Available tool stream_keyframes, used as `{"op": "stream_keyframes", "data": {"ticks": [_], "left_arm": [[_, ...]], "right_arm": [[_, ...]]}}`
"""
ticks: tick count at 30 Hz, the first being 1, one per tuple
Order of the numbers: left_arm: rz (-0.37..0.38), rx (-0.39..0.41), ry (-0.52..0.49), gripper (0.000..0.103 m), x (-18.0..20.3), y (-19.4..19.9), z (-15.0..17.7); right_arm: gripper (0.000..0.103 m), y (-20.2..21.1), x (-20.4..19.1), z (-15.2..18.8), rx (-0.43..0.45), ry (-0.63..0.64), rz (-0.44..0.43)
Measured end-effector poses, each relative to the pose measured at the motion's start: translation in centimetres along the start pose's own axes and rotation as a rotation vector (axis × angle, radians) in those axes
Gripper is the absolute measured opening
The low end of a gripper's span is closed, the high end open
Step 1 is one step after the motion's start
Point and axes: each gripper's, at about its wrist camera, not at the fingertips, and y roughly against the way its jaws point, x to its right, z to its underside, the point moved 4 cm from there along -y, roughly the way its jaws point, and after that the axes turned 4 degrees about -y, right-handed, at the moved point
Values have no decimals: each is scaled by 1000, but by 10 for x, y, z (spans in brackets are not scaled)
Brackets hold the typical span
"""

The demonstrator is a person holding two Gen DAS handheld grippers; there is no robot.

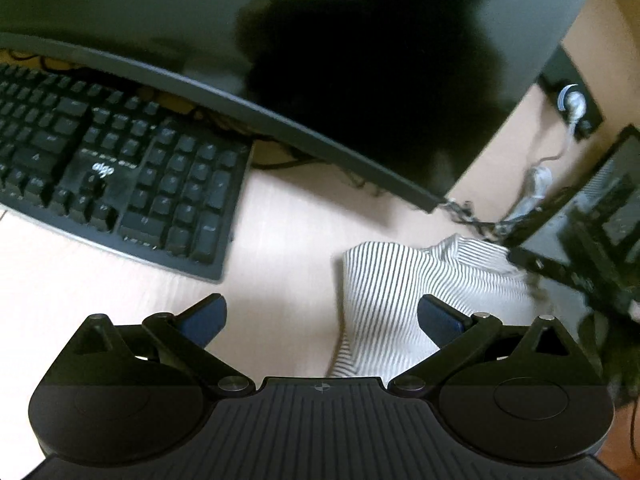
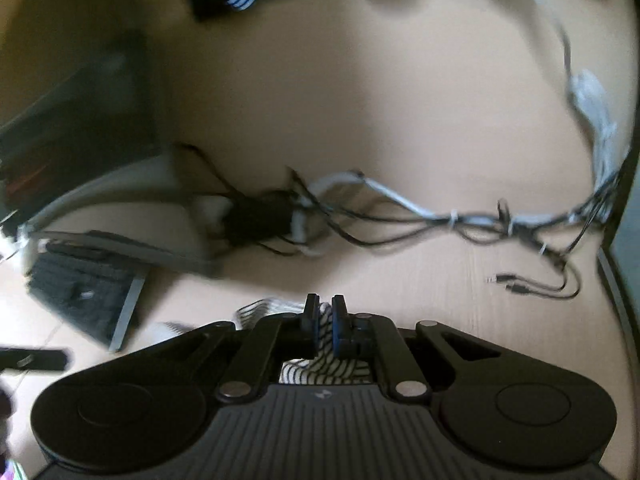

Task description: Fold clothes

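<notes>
A white garment with thin black stripes [image 1: 404,292] lies crumpled on the pale wooden desk, right of centre in the left wrist view. My left gripper [image 1: 322,316] hangs above the desk with its blue-padded fingers wide apart; the cloth's left edge runs under the gap and nothing is pinched. In the right wrist view my right gripper [image 2: 325,322] is shut on a fold of the same striped garment [image 2: 328,368], which bunches between and below the pads. Part of the other gripper [image 1: 580,248] shows as a dark blur at the cloth's right end.
A black keyboard [image 1: 108,168] sits to the left under a large dark monitor [image 1: 280,40]. A tangle of black and white cables [image 2: 400,212] crosses the desk ahead of the right gripper. A laptop or tray [image 2: 92,292] lies to the left.
</notes>
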Motion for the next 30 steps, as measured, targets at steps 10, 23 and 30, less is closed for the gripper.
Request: {"op": "stream_keyframes", "data": {"ticks": [10, 23, 30], "left_arm": [[165, -2, -161, 103, 39, 20, -4], [258, -225, -263, 103, 75, 2, 35], [320, -416, -176, 103, 72, -18, 73]], "right_arm": [[5, 108, -45, 119, -35, -114, 73], [46, 176, -32, 149, 19, -177, 153], [71, 159, 22, 138, -28, -269, 211]]}}
